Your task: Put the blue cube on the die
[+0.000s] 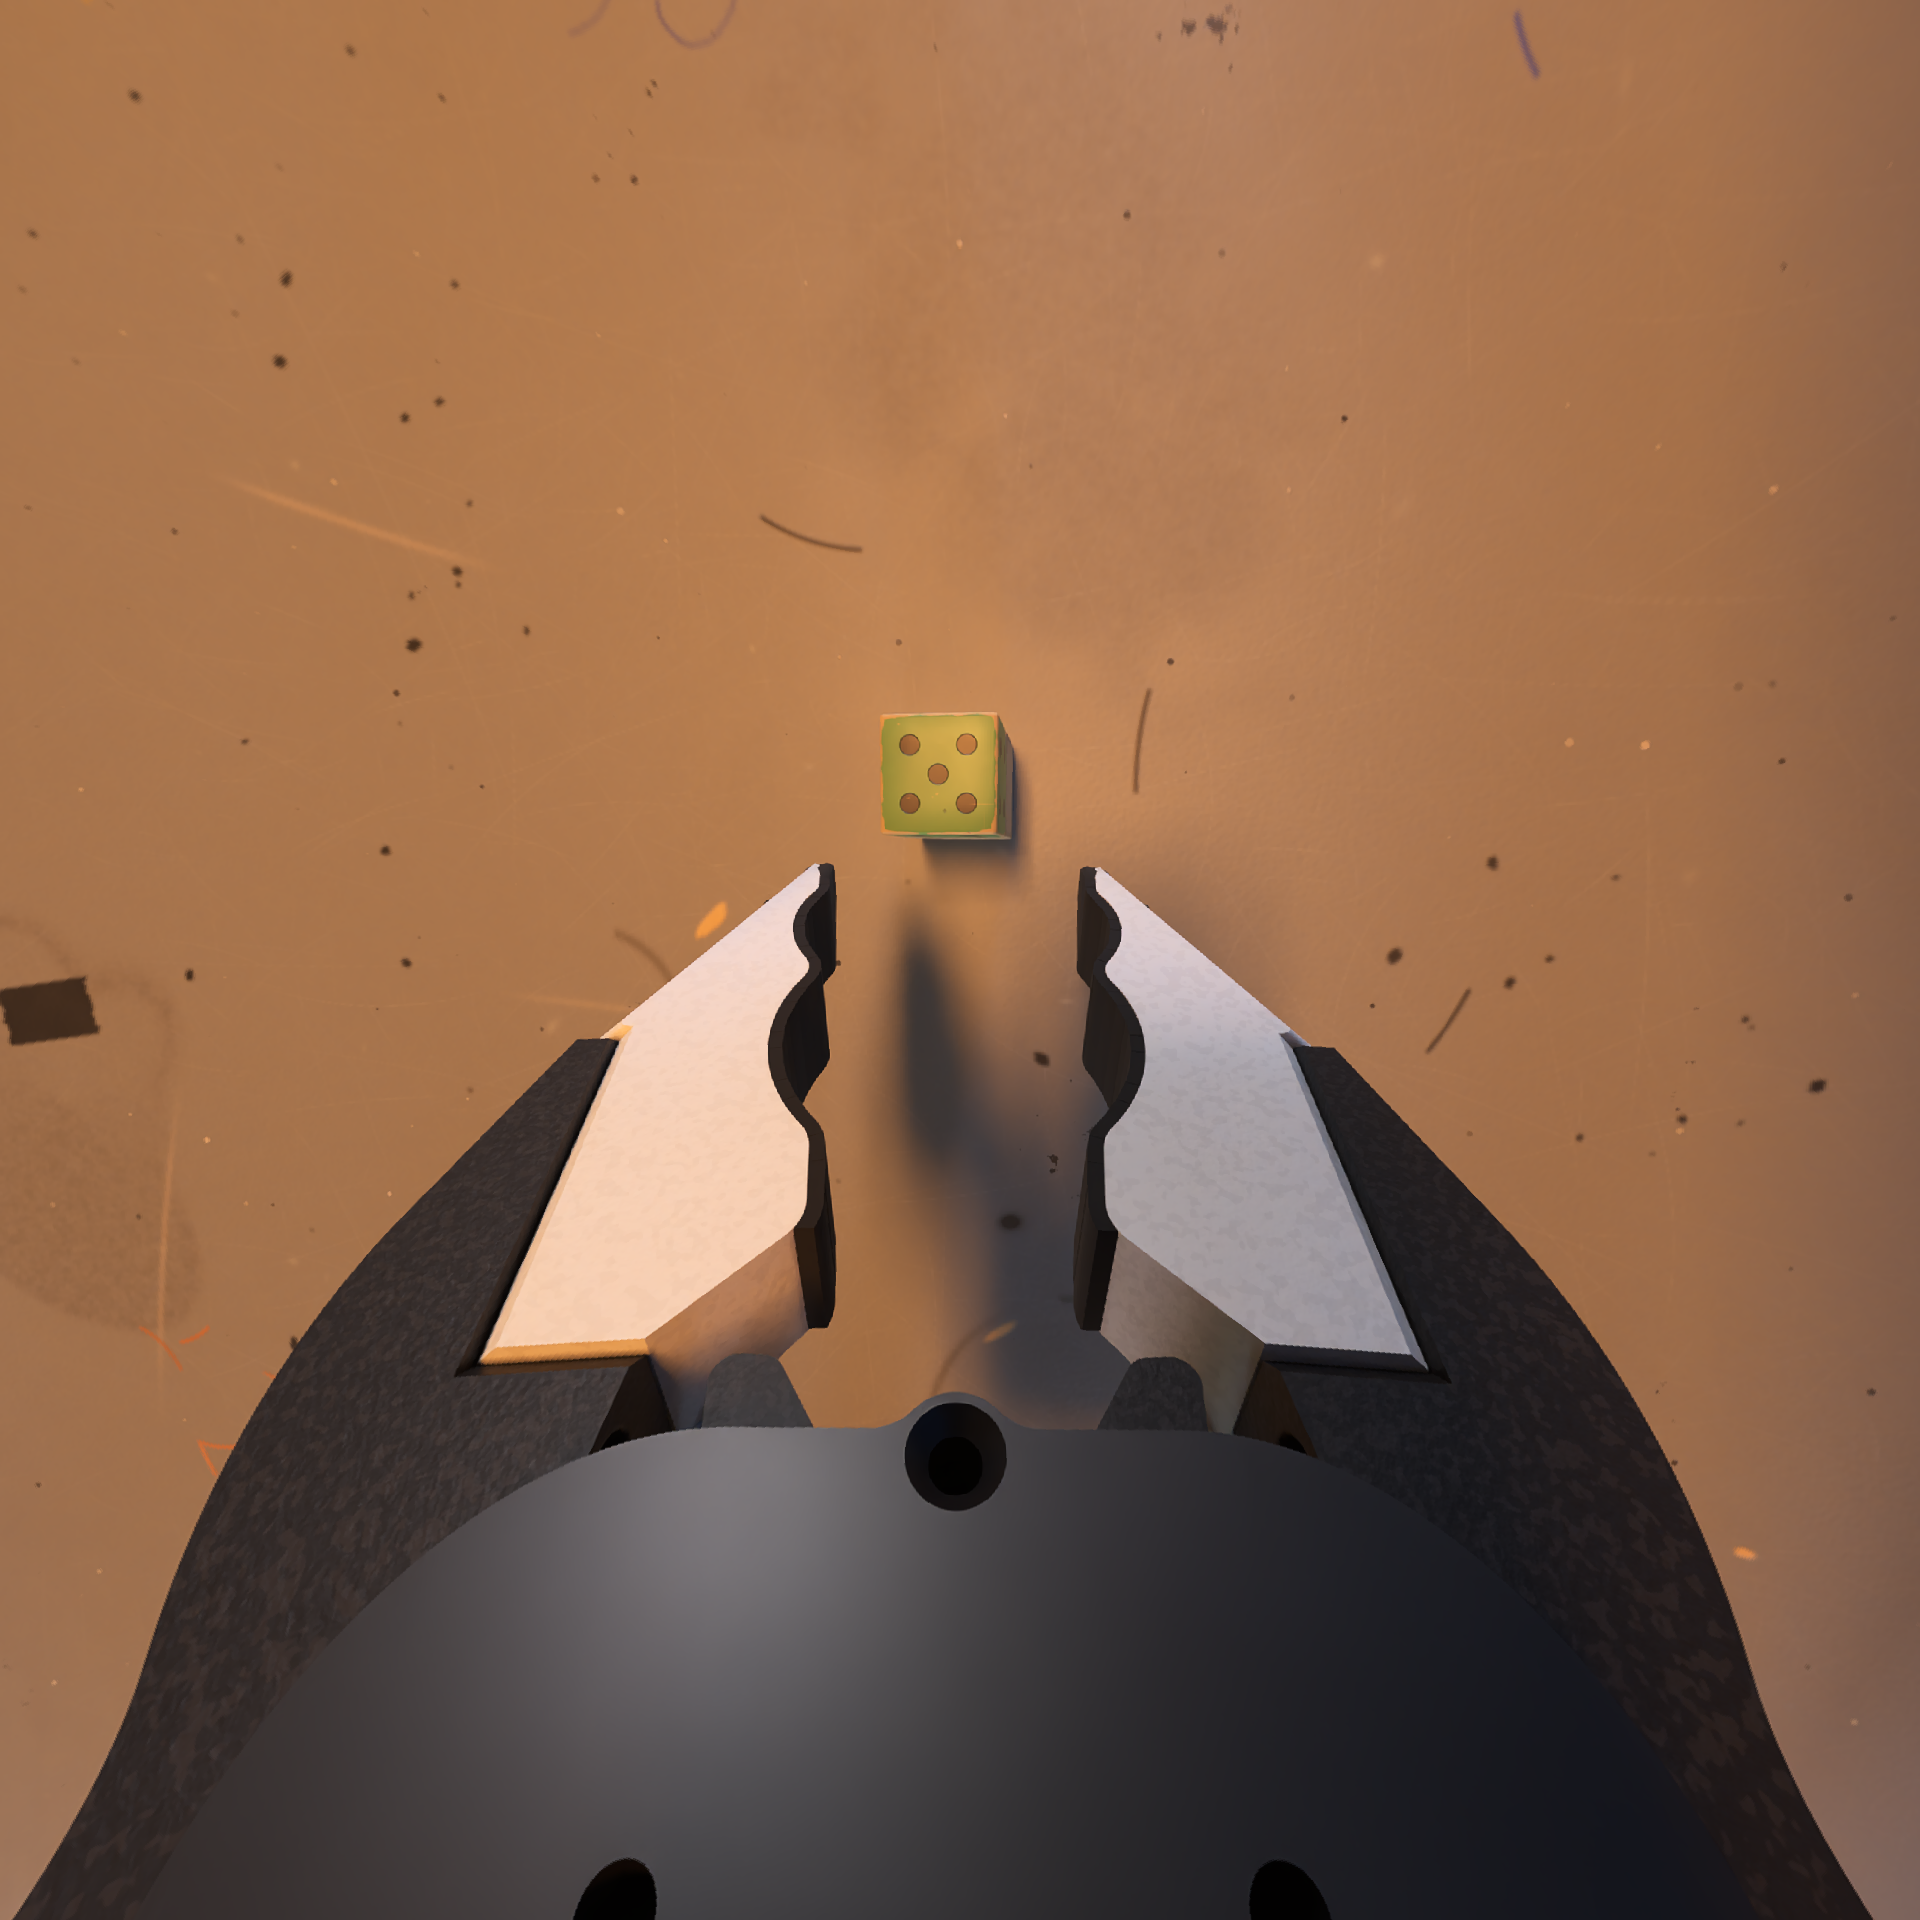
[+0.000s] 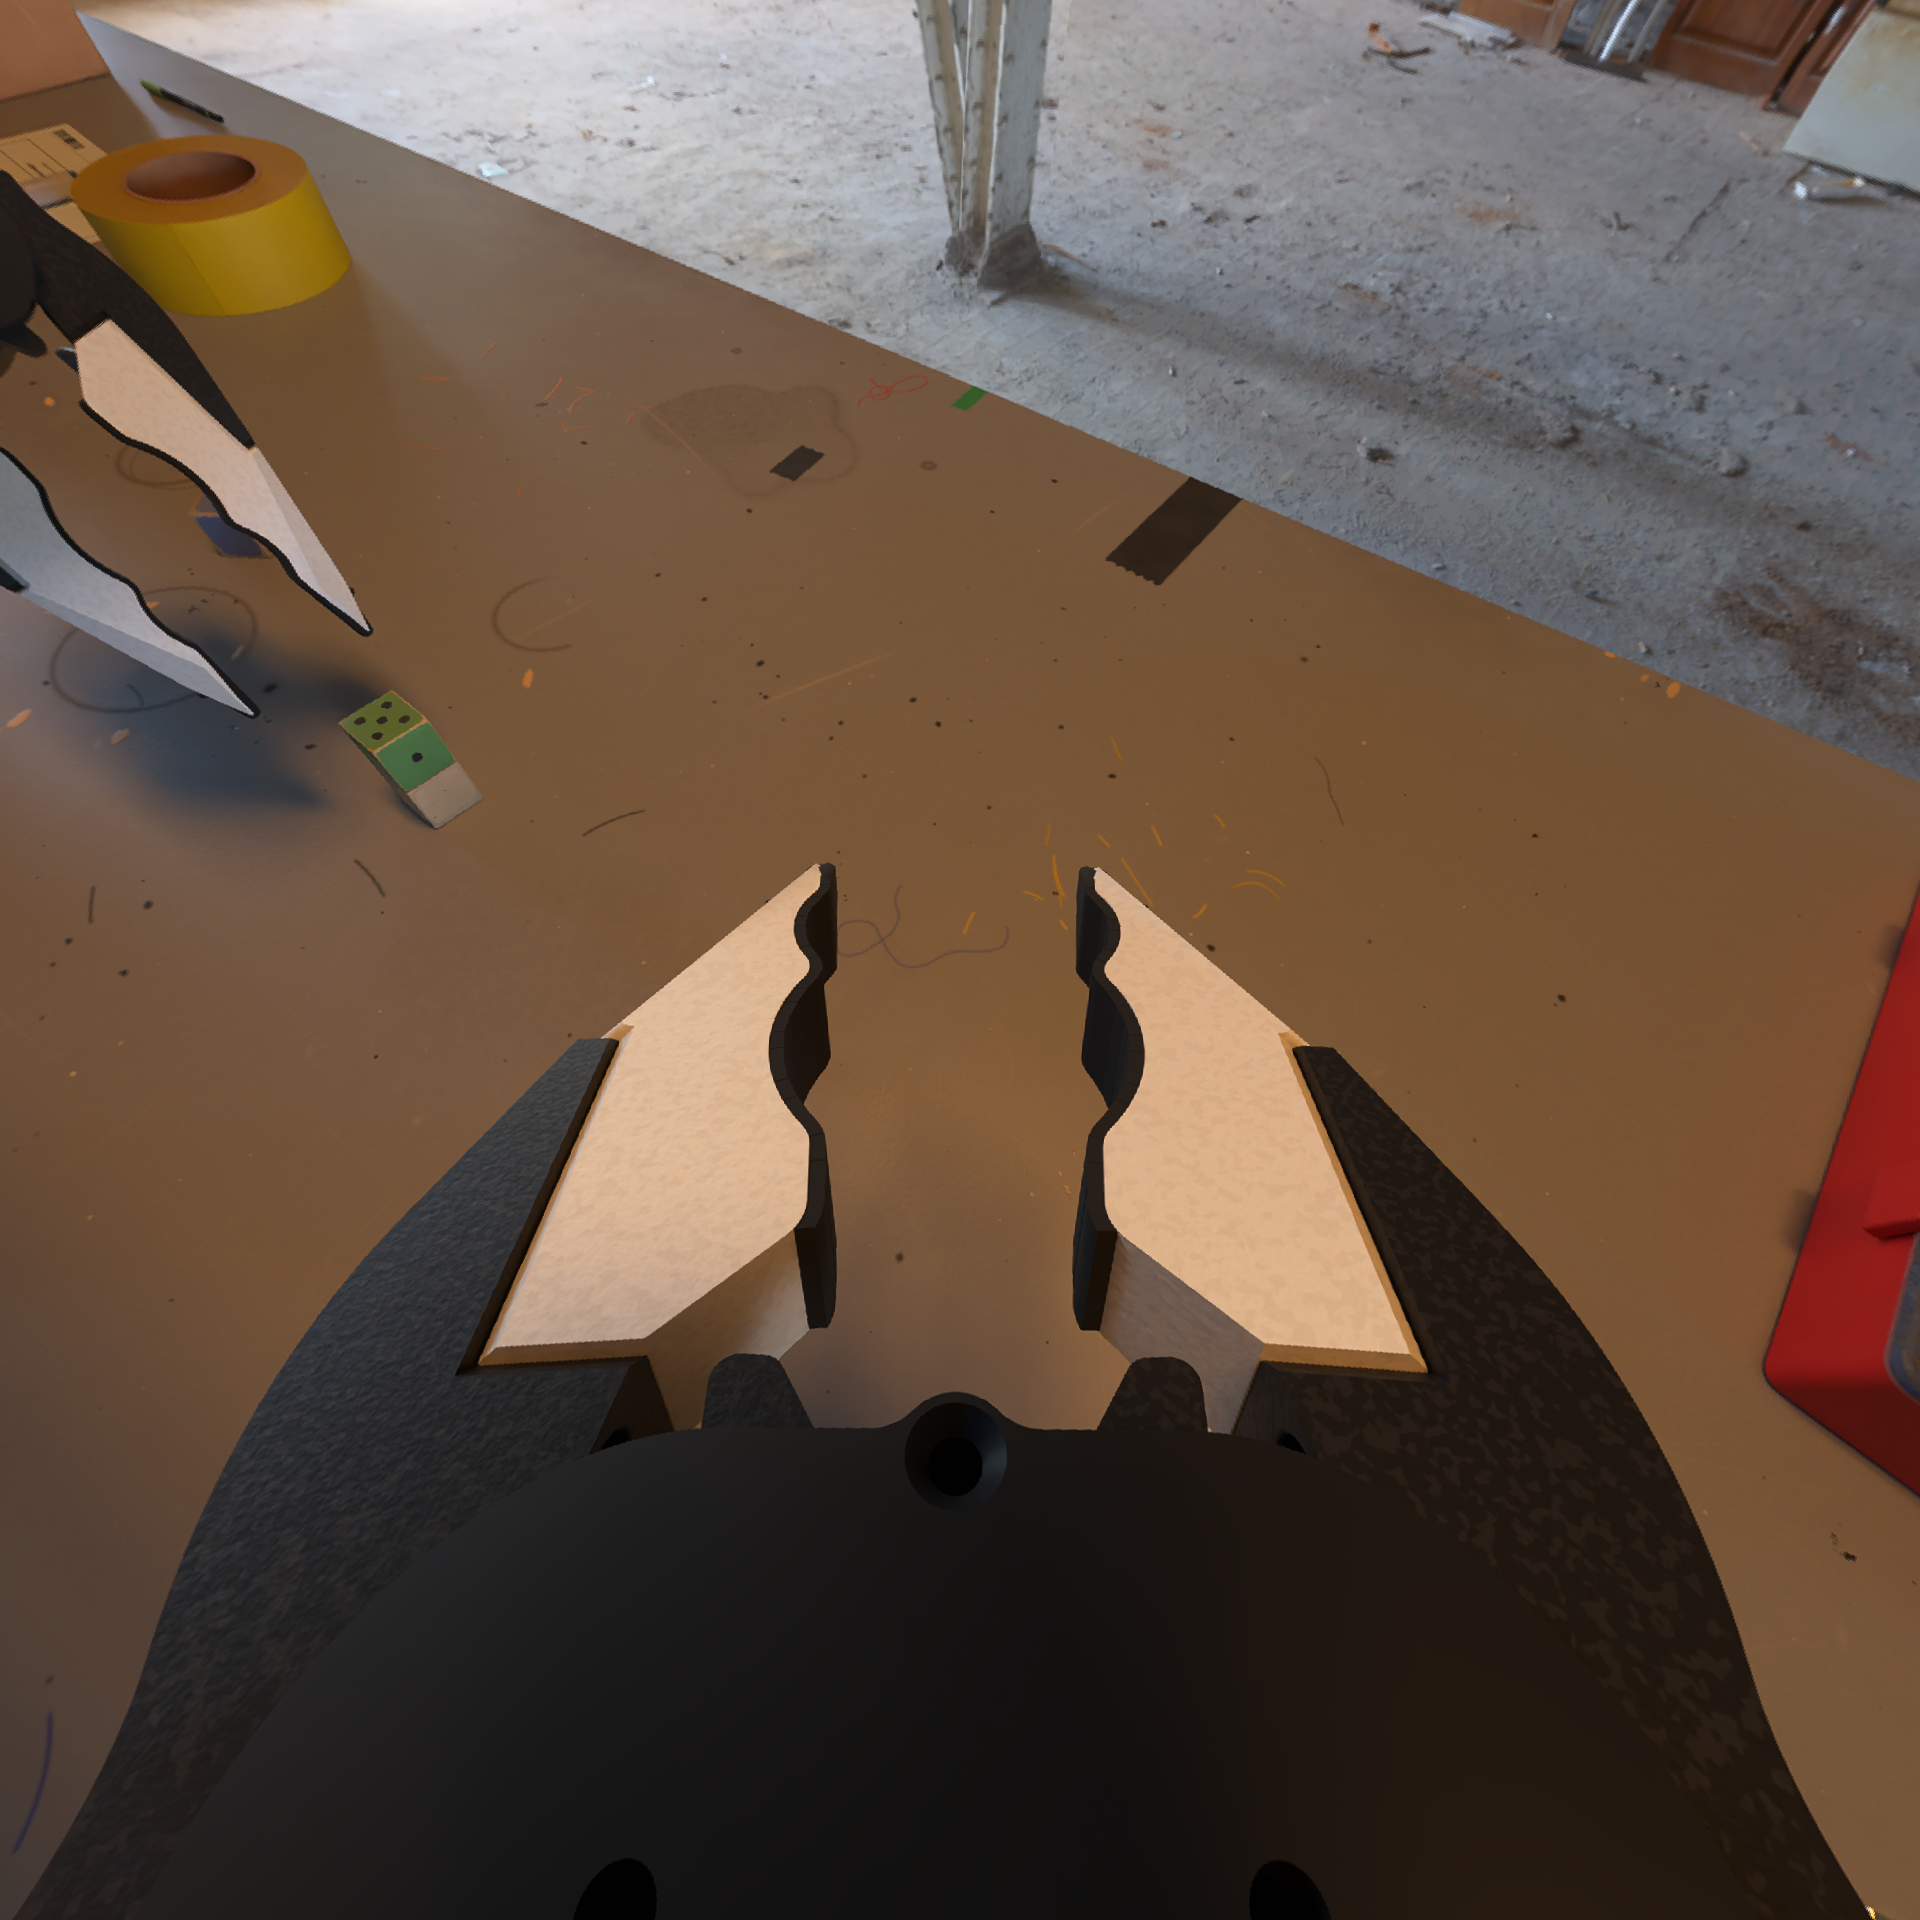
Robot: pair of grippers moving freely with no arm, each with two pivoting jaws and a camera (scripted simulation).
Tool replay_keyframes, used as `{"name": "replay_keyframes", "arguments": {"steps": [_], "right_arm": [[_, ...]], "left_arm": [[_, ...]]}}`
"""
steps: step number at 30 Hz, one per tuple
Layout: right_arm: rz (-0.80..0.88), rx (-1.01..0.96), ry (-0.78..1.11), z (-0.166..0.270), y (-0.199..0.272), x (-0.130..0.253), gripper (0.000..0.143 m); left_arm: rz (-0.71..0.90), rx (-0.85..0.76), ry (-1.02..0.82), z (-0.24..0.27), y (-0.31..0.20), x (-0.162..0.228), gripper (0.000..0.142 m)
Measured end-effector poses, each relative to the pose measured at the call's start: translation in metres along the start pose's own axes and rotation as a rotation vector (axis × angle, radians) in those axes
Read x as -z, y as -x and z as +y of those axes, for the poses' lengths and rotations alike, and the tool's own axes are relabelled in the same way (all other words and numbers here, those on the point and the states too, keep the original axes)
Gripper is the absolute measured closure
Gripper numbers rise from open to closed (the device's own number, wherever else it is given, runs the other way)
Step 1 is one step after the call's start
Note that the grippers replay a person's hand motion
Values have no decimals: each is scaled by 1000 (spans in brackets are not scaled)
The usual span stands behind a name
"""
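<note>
Die (image 1: 943,775) lying on the brown tabletop (image 1: 1455,416), five pips up, well in from the far edge. Left gripper (image 1: 956,873) hanging above it, fingers spread wide, holding nothing. Right gripper (image 2: 956,873) likewise gaping, empty. Blue cube (image 2: 231,532) sitting beyond the left gripper, nearer the yellow tape roll (image 2: 213,223).

die (image 2: 407,750) on table (image 2: 935,727), before tape roll (image 2: 213,223) (cube (image 2: 231,532) between)
</note>
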State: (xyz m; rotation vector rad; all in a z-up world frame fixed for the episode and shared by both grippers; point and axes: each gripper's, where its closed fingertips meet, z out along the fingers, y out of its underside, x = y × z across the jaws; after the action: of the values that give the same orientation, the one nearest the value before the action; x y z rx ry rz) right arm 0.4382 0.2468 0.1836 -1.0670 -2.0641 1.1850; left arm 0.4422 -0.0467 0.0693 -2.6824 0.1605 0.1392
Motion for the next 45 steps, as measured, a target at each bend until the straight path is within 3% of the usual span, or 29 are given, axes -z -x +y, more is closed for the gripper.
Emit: {"name": "replay_keyframes", "arguments": {"steps": [3,7,10,13,19,24,30,33,37,41,45], "right_arm": [[2,1,-6,-1,0,2,97],[6,-4,-29,-5,-2,5,97],[6,-17,-56,-9,-2,6,97],[-10,-18,-75,-14,4,5,97],[-12,19,-43,-16,15,-1,97],[-36,37,-10,-14,25,-14,97],[-38,54,34,-8,28,-20,97],[-33,57,39,-7,26,-19,97],[-29,49,25,-8,23,-15,97],[-25,34,3,-9,19,-8,97],[-14,33,-20,-12,15,-2,97]], "left_arm": [[-45,25,-101,-7,3,26,96],[-215,129,-312,-2,23,103,94],[-427,299,-313,47,56,152,93],[-548,500,-234,111,77,174,87],[-379,680,-95,181,61,124,90],[-252,714,-4,196,43,79,92],[-228,696,130,208,38,54,93],[-233,676,177,212,37,47,95],[-224,671,230,218,37,40,116],[-268,666,268,226,41,48,116],[-432,614,232,221,58,87,116]]}}
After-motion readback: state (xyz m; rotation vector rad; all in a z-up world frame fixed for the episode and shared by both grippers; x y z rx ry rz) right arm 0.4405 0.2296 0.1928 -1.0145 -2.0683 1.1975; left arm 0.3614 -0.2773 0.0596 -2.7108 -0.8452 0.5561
